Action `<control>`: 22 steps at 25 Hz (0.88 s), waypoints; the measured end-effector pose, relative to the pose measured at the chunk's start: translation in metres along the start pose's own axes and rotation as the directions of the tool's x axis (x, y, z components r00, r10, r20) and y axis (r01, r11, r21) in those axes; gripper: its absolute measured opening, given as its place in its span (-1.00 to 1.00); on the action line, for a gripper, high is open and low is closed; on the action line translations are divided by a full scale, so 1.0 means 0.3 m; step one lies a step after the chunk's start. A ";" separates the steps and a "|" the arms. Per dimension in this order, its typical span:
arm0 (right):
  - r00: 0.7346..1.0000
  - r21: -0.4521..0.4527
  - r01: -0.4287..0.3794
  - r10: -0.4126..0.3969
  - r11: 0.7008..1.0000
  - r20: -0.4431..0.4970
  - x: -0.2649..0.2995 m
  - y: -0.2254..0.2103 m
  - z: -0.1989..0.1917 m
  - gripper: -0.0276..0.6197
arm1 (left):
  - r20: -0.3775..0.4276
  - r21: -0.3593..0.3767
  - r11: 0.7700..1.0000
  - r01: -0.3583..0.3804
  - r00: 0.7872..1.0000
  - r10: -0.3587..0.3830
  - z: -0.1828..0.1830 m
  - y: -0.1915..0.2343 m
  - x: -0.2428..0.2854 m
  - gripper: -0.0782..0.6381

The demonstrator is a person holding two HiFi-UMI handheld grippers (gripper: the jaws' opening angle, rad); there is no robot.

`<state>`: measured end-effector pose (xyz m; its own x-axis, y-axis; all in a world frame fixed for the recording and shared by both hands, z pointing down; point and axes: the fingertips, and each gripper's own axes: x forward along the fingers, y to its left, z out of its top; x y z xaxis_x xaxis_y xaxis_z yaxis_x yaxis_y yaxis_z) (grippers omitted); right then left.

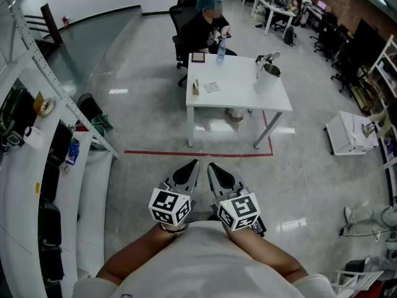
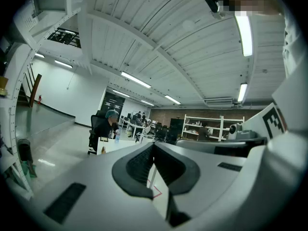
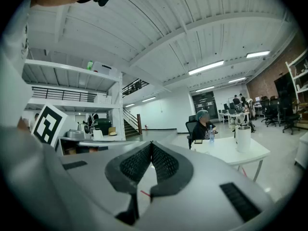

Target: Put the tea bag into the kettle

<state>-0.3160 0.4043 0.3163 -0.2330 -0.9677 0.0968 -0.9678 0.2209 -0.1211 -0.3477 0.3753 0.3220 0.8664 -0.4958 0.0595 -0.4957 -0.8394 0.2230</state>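
Observation:
The white kettle (image 1: 268,76) stands with its lid up at the right end of a white table (image 1: 248,101), several steps ahead of me. On the same table lie a flat pale packet (image 1: 211,87), which may be the tea bag, and a small brown item (image 1: 196,88). My left gripper (image 1: 190,171) and right gripper (image 1: 216,172) are held side by side close to my body, far from the table. Both are shut with nothing between the fingers. The right gripper view shows the kettle (image 3: 243,137) in the distance, past the shut right gripper (image 3: 151,146). The left gripper (image 2: 153,147) is likewise shut and empty.
A person in a blue cap (image 1: 208,20) sits behind the table, with a water bottle (image 1: 221,51) and a small frame (image 1: 198,57) in front of them. White shelving (image 1: 43,166) lines my left. Red floor tape (image 1: 198,154) marks the table's near side. A low white cart (image 1: 350,132) stands at the right.

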 end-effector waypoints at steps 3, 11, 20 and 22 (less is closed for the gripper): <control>1.000 -0.001 0.001 -0.001 1.000 -0.001 0.013 -0.014 0.001 -0.88 | -0.002 -0.002 1.000 0.000 1.000 0.000 -0.002 0.010 0.014 -0.76; 1.000 -0.004 0.000 0.000 1.000 -0.007 0.044 -0.058 0.000 -0.88 | -0.007 0.010 1.000 0.003 1.000 -0.003 -0.001 0.024 0.070 -0.76; 1.000 -0.006 -0.005 0.005 1.000 -0.013 0.097 -0.176 0.004 -0.88 | -0.026 0.007 1.000 0.015 1.000 -0.014 -0.013 0.035 0.200 -0.76; 1.000 -0.005 -0.005 0.005 1.000 -0.011 0.114 -0.216 0.007 -0.88 | -0.030 0.009 1.000 0.021 0.999 -0.021 -0.016 0.034 0.246 -0.76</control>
<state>-0.2610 0.3565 0.3254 -0.2385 -0.9653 0.1066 -0.9672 0.2261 -0.1162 -0.2886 0.3311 0.3334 0.8779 -0.4714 0.0836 -0.4778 -0.8515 0.2159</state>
